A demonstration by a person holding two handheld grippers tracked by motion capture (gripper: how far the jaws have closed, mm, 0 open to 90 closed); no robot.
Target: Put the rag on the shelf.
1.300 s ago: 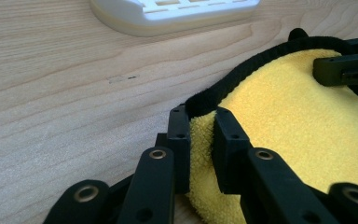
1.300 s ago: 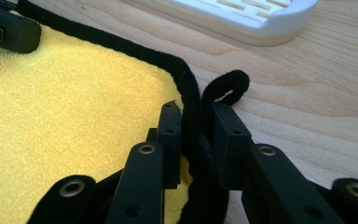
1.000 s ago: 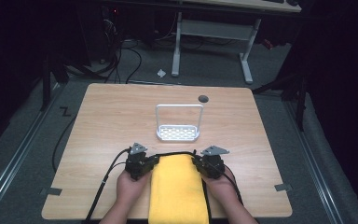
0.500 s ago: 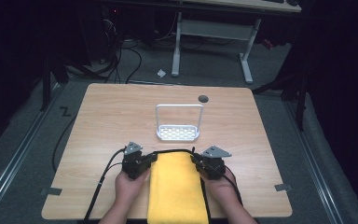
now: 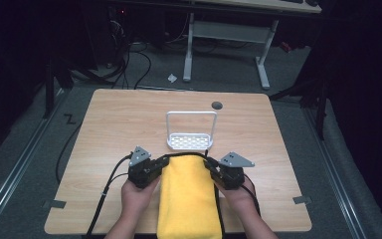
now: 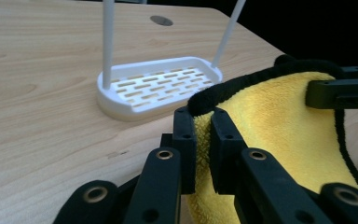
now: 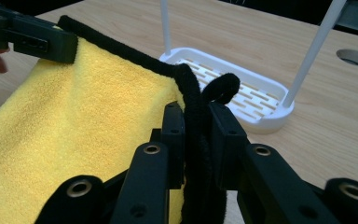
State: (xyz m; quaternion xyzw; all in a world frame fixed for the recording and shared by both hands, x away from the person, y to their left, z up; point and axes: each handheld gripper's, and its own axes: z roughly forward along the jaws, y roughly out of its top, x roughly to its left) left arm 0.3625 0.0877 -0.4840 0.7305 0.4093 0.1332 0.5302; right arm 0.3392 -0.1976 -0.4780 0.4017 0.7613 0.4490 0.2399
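Fingers, left gripper [image 6: 203, 140]: two black fingers pressed on the near-left corner of the yellow towel [image 5: 188, 199], pinching its black hem.
Fingers, right gripper [image 7: 198, 140]: two black fingers clamped on the towel's other far corner, with the black piping and a small hanging loop [image 7: 221, 88] between them.
Towel position: lower centre of the high view, stretched between the two grippers, its near end hanging over the desk [image 5: 119, 114] edge at the bottom of the frame.
High view adds: both hands, the grey three-cornered plates, trailing cables, a round grommet hole [image 5: 217, 105] in the desk, and a second desk frame on the floor at the top.
Gripper views add: fleecy pile of the towel, slotted floor of the white rack [image 5: 191, 139], screw holes in the fingers.
Counts: two grippers, one towel, one rack, one hole.
Materials: wood-grain desk top; smooth white plastic rack, a rounded oblong tray with two thin uprights joined as a handle; soft yellow cloth edged in black.
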